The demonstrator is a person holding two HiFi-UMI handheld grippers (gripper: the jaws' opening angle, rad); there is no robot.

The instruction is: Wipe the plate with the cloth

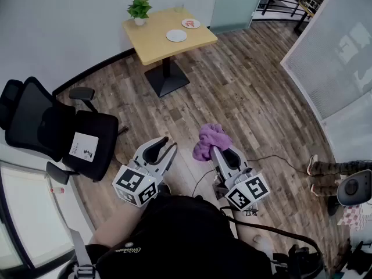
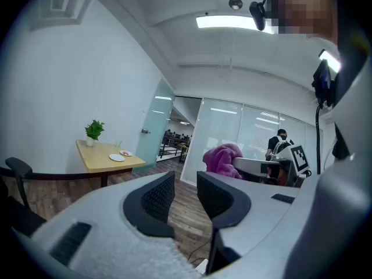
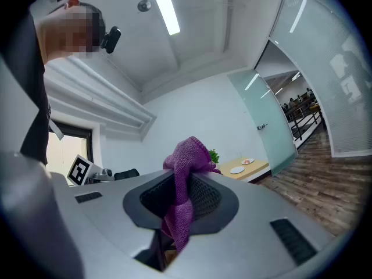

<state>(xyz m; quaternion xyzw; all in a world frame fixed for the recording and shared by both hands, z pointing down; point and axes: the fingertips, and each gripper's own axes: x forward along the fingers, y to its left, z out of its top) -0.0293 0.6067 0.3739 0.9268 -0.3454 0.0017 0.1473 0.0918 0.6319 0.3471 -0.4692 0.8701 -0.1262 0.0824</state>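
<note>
A white plate (image 1: 176, 35) lies on a small wooden table (image 1: 152, 42) far ahead; a second small plate (image 1: 190, 23) with red bits sits beyond it. Both plates show small in the left gripper view, white plate (image 2: 117, 157), and in the right gripper view, white plate (image 3: 236, 170). My right gripper (image 1: 217, 150) is shut on a purple cloth (image 1: 210, 140), which bunches above the jaws and hangs between them, cloth (image 3: 183, 186). My left gripper (image 1: 156, 149) is held beside it, jaws slightly apart with nothing between them (image 2: 185, 195). Both grippers are close to my body, well short of the table.
A potted plant (image 1: 139, 9) stands on the table's far left corner. A black office chair (image 1: 55, 127) with a paper on its seat is at my left. A cable (image 1: 273, 158) trails on the wood floor. A person's feet (image 1: 317, 173) are at right, glass partitions (image 1: 337, 51) beyond.
</note>
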